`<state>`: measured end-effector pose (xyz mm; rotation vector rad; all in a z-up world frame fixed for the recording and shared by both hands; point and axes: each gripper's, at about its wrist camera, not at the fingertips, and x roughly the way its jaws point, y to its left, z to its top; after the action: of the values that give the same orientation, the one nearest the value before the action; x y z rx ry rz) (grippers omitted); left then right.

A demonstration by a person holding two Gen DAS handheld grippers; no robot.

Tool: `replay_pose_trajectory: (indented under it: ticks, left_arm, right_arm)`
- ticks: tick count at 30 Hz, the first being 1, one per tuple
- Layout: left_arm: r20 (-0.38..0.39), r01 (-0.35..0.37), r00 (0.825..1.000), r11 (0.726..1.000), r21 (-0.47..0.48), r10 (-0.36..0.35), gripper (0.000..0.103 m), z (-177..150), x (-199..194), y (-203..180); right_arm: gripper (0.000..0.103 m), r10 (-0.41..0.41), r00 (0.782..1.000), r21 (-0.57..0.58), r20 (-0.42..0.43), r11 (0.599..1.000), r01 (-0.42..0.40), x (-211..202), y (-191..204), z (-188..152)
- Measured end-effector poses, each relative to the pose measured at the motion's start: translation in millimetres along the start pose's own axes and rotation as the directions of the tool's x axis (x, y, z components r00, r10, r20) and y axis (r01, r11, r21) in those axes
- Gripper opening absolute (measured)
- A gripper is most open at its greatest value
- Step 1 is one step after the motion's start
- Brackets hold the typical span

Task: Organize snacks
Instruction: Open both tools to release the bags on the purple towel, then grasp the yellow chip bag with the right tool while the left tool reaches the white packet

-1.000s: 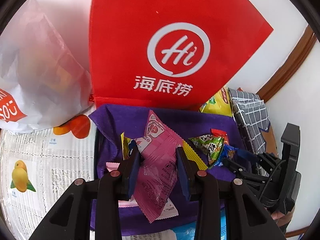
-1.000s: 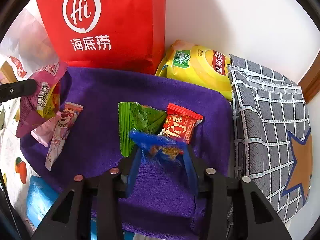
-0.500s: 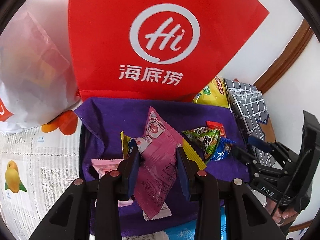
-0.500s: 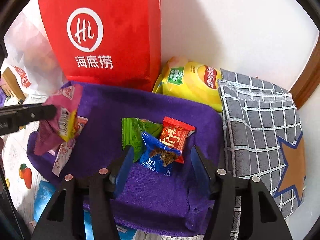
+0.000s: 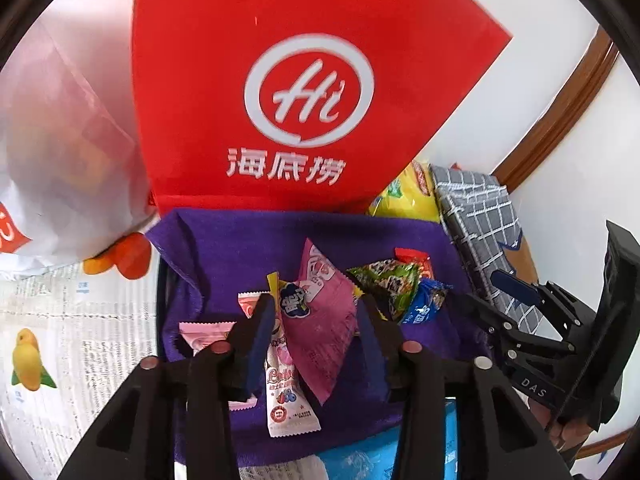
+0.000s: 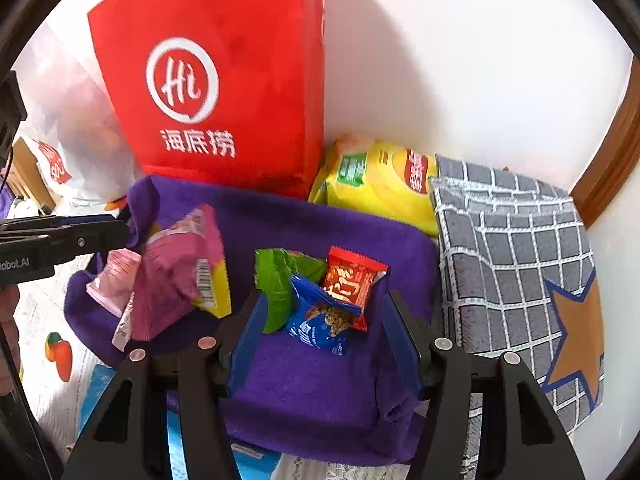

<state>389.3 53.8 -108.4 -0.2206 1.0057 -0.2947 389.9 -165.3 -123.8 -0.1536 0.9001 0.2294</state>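
A purple cloth (image 6: 320, 380) holds the snacks. A magenta packet (image 5: 320, 312) lies tilted between the fingers of my left gripper (image 5: 316, 302). Its jaws are opening and the pads stand clear of the packet. In the right wrist view the magenta packet (image 6: 176, 272) is blurred, below the left gripper (image 6: 116, 228). Under it lie a white-and-pink packet (image 5: 286, 392) and pale pink packets (image 5: 208, 332). My right gripper (image 6: 324, 298) is open above a blue packet (image 6: 320, 320). That packet rests on the cloth against a green packet (image 6: 276, 280) and a red one (image 6: 352, 280).
A tall red bag (image 5: 280, 100) stands behind the cloth against the white wall. A yellow chip bag (image 6: 380, 184) and a grey checked pouch (image 6: 512, 260) lie to the right. A white plastic bag (image 5: 52, 140) sits left, on a fruit-print table cover (image 5: 60, 320).
The right gripper let go of the blue packet, opened wide and rose. The left jaws have widened and the magenta packet has slipped down out of their grip.
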Motion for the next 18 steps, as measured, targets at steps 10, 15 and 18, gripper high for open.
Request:
replay_pose_trajectory:
  ticks: [10, 15, 18]
  left_arm:
    - [0.14, -0.025, 0.99, 1.0, 0.014, 0.022, 0.056, -4.2, -78.8, -11.6]
    - [0.15, -0.066, 0.987, 0.998, 0.018, 0.063, 0.058, -30.4, -107.4, -14.3]
    - [0.147, -0.078, 0.986, 0.997, 0.011, 0.075, 0.059, -55.2, -122.7, -10.9]
  right_arm:
    - [0.059, -0.003, 0.998, 0.052, 0.067, 0.999, 0.0, -53.4, 17.3, -25.1]
    - [0.059, 0.045, 0.996, 0.059, 0.083, 0.997, -0.05, -88.2, 31.3, -51.7]
    - [0.059, 0.061, 0.995, 0.06, 0.078, 0.996, -0.066, -103.2, 43.1, -75.4]
